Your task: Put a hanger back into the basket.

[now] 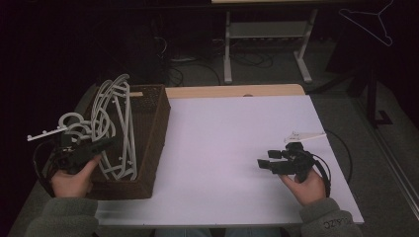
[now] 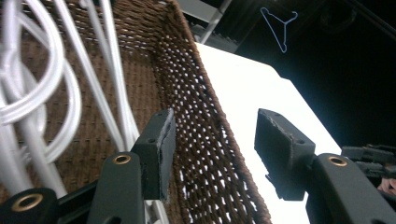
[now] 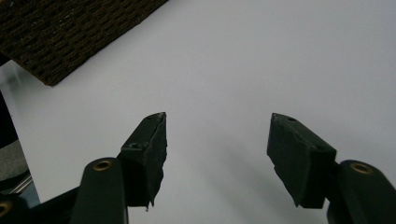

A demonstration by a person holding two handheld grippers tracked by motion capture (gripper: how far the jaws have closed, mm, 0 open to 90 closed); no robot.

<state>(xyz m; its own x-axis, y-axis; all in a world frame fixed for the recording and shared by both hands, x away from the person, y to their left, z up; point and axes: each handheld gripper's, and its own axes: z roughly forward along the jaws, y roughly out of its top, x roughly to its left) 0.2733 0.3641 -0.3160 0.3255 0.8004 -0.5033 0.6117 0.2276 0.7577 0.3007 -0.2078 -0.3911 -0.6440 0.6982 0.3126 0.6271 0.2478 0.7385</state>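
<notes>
A brown wicker basket (image 1: pixel 155 143) stands on the left part of the white table (image 1: pixel 237 138). Several white plastic hangers (image 1: pixel 116 118) stick up out of it. My left gripper (image 1: pixel 109 144) hovers over the basket's near end, open and empty. In the left gripper view the basket's wall (image 2: pixel 201 116) runs beneath the gap of the left gripper (image 2: pixel 215 149), with the hangers (image 2: pixel 46 84) off to the left. My right gripper (image 1: pixel 264 160) is held low over the table at the right, open with nothing in it. In the right gripper view it (image 3: pixel 217 144) faces bare table (image 3: pixel 261 60), with a basket corner (image 3: pixel 70 32) at top left.
A thin wire hanger (image 1: pixel 368 24) hangs in the dark at the back right, also visible in the left gripper view as the wire hanger (image 2: pixel 279 29). Behind the table stands a white metal frame (image 1: pixel 267 44) with cables on the floor. The table's wooden far edge (image 1: pixel 232 91) shows beyond the white sheet.
</notes>
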